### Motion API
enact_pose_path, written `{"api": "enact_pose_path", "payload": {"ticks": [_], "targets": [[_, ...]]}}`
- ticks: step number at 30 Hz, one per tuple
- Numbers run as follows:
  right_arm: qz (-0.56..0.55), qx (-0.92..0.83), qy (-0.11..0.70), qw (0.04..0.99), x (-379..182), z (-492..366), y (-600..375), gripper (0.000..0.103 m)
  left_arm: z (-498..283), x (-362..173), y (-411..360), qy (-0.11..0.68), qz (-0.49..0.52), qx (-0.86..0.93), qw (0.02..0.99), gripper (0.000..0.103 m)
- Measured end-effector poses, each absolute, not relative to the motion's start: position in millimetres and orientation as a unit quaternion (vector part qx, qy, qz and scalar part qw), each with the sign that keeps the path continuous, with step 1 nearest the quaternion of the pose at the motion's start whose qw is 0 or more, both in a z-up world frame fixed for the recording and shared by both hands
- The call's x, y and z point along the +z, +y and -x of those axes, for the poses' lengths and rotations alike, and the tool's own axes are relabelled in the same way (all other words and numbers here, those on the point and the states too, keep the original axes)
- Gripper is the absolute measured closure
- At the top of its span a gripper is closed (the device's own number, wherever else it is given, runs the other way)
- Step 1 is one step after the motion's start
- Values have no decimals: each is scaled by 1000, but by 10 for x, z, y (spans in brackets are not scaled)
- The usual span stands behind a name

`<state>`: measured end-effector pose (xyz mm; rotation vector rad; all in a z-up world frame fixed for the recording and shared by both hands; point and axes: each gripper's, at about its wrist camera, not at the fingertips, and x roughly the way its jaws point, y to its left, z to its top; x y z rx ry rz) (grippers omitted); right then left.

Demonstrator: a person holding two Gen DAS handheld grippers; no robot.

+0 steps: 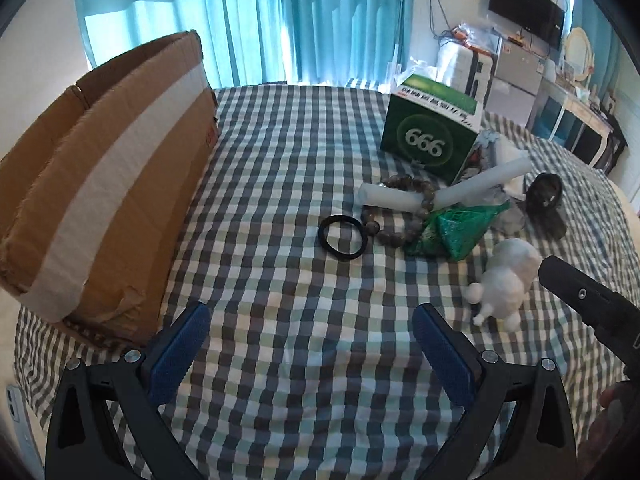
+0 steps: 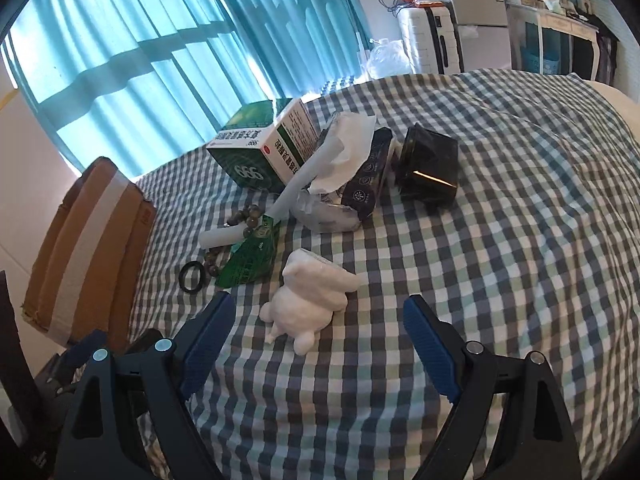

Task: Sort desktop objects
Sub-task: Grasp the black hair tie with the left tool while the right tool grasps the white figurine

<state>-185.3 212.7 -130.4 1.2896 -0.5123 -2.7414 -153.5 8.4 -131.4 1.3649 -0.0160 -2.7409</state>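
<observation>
A heap of small objects lies on a checked cloth (image 1: pixel 280 184): a green "999" box (image 1: pixel 430 132) (image 2: pixel 260 152), two white rolls (image 1: pixel 394 197), a brown bead bracelet (image 1: pixel 400 210), a black ring (image 1: pixel 343 237) (image 2: pixel 191 276), a green mesh packet (image 1: pixel 452 232) (image 2: pixel 250 258), a white plush toy (image 1: pixel 504 284) (image 2: pixel 310 300) and a black box (image 2: pixel 430 168). My left gripper (image 1: pixel 312 320) is open above bare cloth, short of the ring. My right gripper (image 2: pixel 316 316) is open, the plush toy lying just beyond and between its fingertips, untouched.
A large open cardboard box (image 1: pixel 100 196) (image 2: pixel 88 248) with a white tape band stands at the left of the cloth. The right gripper's arm (image 1: pixel 584 300) reaches in at the right of the left wrist view. Teal curtains (image 1: pixel 240 20) and furniture (image 1: pixel 520 72) lie beyond.
</observation>
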Motion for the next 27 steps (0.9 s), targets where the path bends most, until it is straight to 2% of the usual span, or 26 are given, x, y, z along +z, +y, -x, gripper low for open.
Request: {"api": "enact_pose_path", "payload": {"ticks": [10,12,19,21,24,26,27], "targets": [[-442,-883,-157,27,-1563,2107,2049,17,1955,-1578,124,-18,-450,-892,48,0],[-447,-881,-152,31,-1602,2148,2001,23,2020,-1635,128,-20,-450,-891,47,0],[-457,-880,-124,23,-1721,2223,1864,25,2243,-1777,60,3,-464,-885,44,0],[-457,-882,-117,21,-1724,2221,1847,31,2252,-1790,33,13,-455,-889,39,1],[-458,-882,-107,19,-1739,2226,1848,42,2209,-1796,46,13,-448,-894,20,16],[-457,-882,-110,20,-1740,2229,1866,48,2159,-1773,100,0,-441,-898,1,42],[-457,-882,-113,21,-1740,2227,1876,48,2138,-1758,134,-9,-438,-899,-10,50]]}}
